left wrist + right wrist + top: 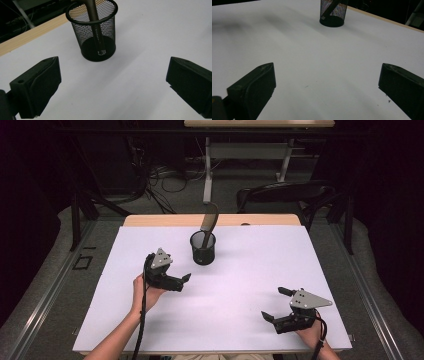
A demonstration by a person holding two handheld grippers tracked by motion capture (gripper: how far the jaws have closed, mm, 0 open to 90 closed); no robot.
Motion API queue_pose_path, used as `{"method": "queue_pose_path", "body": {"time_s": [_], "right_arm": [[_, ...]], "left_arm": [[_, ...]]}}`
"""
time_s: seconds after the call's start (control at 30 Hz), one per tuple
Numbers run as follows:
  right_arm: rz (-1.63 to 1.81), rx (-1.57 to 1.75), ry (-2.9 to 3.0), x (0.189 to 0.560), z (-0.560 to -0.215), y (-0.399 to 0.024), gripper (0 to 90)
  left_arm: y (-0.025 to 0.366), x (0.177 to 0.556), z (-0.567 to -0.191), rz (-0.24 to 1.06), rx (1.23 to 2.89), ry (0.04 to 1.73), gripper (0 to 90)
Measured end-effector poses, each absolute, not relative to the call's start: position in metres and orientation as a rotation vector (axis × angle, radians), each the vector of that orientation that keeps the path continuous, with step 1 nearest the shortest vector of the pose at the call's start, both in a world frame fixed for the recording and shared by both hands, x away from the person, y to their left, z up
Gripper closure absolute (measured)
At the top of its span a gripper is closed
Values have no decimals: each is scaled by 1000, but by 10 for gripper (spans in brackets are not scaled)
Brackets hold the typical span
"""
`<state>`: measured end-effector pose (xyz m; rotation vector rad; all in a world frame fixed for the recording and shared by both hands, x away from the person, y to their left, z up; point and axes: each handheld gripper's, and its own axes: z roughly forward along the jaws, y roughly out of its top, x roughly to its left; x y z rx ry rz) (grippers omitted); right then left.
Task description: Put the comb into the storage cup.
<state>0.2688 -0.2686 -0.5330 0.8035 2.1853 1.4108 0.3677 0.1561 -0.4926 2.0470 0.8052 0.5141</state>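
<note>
Black mesh cup (203,248) stands upright near the far edge of the white table (250,270), about mid-width. One brown long-handled utensil (208,226) sits in it, leaning, handle end down on the cup floor, top sticking out above the rim. Left gripper (186,283) hangs just left of and nearer than the cup, fingers wide, holding nothing. Right gripper (276,303) is near the front right corner, well apart from the cup, fingers wide, empty too. The left gripper view shows through the mesh (96,37) the utensil's tip (101,52) on the cup bottom; the high view shows the broad top end. In the right gripper view the cup (332,13) is far off at the top.
</note>
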Motion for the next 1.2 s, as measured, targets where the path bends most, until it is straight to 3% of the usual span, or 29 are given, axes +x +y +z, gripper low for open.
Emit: {"method": "queue_pose_path", "body": {"time_s": [1.2], "right_arm": [[1405,804,2183,269,-533,-269,6]], "left_arm": [[185,325,-516,481,2098,846,1]]}}
